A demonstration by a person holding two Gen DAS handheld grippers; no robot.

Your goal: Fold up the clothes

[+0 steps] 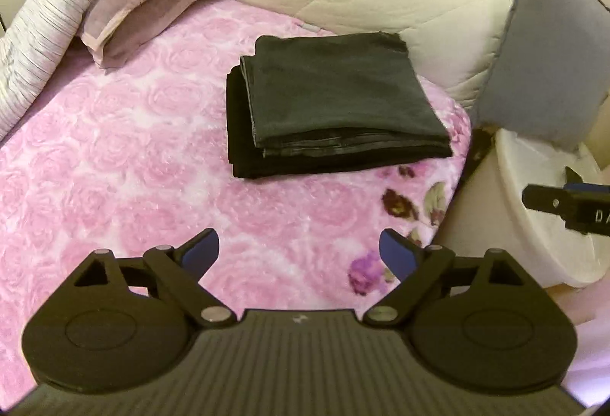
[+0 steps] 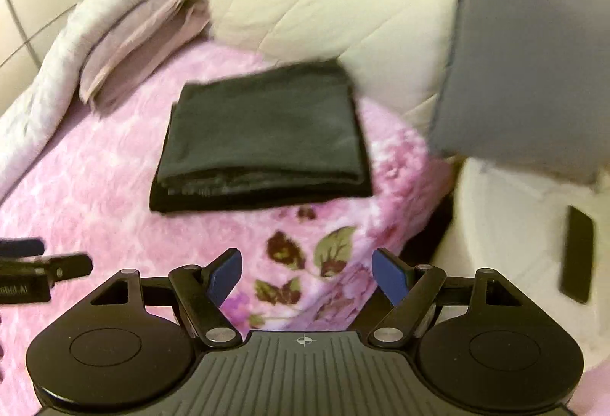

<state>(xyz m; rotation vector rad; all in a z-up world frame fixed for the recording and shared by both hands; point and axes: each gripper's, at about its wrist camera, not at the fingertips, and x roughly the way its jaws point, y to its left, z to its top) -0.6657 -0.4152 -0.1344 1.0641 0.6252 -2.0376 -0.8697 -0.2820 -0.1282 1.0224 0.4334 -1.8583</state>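
Each claw (image 1: 299, 252) (image 2: 307, 277) is black plastic with blue finger pads (image 1: 396, 258), silver pivot screws and a ribbed grey body.

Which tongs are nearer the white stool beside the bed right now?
Right. The right tongs hang open over the bed's edge, the white stool close on their right. The left tongs, also open, sit further left over the pink blanket.

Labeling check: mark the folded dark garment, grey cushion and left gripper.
folded dark garment (image 1: 335, 96), left wrist view, middle of top layer.
grey cushion (image 1: 549, 46), left wrist view, centre of its face.
left gripper (image 1: 299, 256), left wrist view, midway between open fingertips.
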